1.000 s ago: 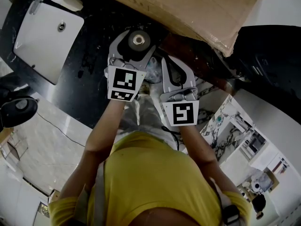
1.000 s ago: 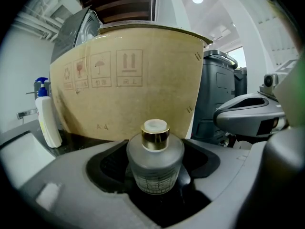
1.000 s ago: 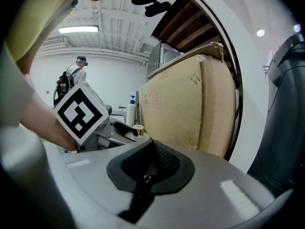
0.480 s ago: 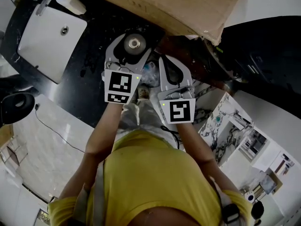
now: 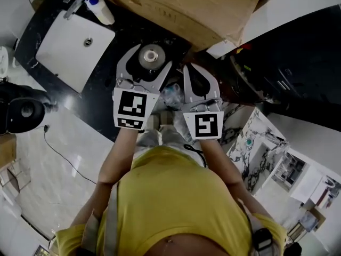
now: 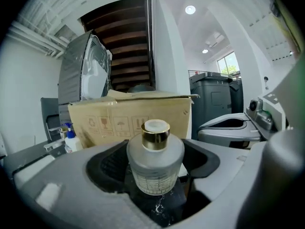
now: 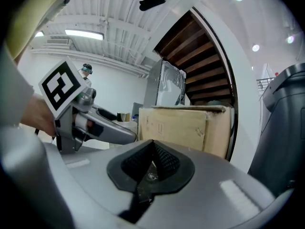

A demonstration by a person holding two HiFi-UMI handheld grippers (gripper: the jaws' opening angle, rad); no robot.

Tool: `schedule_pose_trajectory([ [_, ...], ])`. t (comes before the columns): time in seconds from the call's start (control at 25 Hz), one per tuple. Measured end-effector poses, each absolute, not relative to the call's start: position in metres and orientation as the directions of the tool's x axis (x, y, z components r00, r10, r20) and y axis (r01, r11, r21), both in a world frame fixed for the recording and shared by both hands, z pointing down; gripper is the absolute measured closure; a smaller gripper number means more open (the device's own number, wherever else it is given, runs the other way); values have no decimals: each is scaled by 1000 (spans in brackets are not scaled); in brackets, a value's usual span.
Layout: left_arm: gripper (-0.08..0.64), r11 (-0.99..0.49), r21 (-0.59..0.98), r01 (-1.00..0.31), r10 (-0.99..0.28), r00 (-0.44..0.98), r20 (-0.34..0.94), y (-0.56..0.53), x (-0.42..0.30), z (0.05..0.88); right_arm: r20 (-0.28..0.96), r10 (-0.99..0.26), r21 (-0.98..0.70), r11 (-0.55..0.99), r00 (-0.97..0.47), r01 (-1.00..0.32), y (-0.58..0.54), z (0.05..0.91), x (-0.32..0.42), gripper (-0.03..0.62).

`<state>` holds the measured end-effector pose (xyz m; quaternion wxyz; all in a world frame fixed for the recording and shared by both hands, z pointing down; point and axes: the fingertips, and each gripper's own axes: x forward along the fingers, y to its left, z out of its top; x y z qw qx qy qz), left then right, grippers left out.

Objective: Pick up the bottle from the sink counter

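Left gripper (image 5: 149, 63): jaws clamped on frosted glass bottle (image 6: 155, 162), upright, gold cap on top. Bottle over dark table (image 5: 102, 95), on near side of cardboard box (image 5: 186, 7), right of white sink (image 5: 74, 49); cannot tell if base touches table. Right gripper (image 7: 151, 165): just right of left gripper, jaws pressed together, nothing between. Pump dispenser (image 5: 100, 8) at sink's far edge.

Dim head view; bright ceiling lights (image 6: 190, 9), fisheye distortion, dark corners elsewhere.
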<state>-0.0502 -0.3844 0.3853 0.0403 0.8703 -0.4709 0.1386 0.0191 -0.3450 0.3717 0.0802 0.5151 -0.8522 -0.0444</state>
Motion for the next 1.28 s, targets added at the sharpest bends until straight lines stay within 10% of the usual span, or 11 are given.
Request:
schedule_pose_trajectory([
  [1.28, 224, -399, -146, -905, -917, 389, 89, -320, -126, 295, -6, -910, 202, 405, -415, -892, -301, 304, 19, 591],
])
